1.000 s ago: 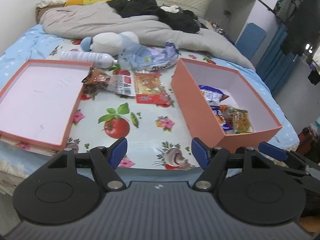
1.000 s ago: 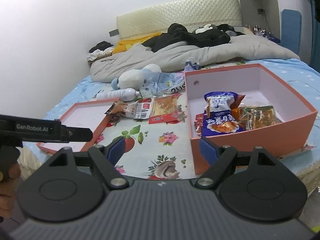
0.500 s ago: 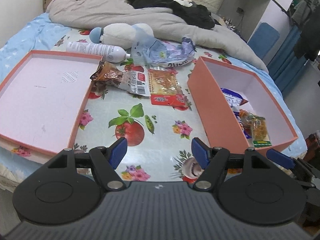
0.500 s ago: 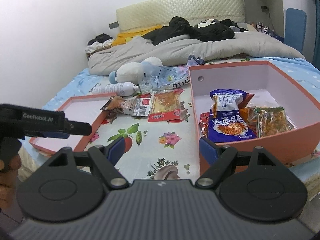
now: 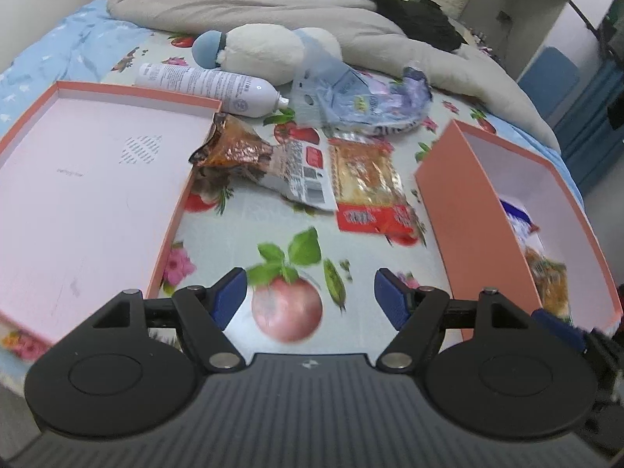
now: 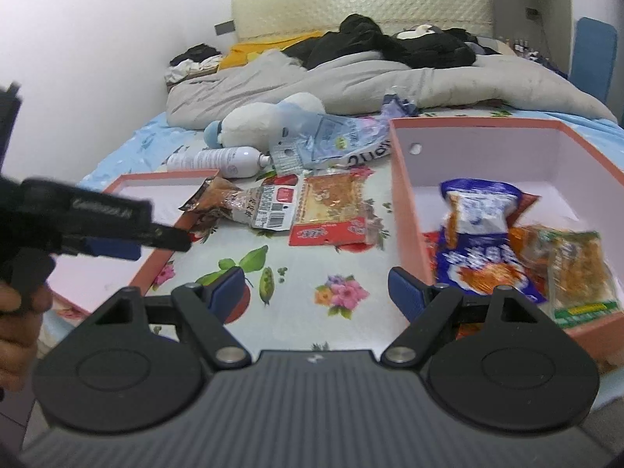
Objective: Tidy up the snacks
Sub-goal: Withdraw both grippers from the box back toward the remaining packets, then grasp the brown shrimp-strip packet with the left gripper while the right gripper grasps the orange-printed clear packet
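Both grippers tilt down over the bed. The left gripper and right gripper gape wide, empty. Loose snack packets lie at twelve o'clock; the orange box at two.

Two snack packs lie on the bed beside the box, three packs inside it. One lid, one bottle, one plush toy, one crumpled bag.

My right tongs gape empty over the flowered bed. The box at right holds snack bags; two packets lie left of it, beside the lid.
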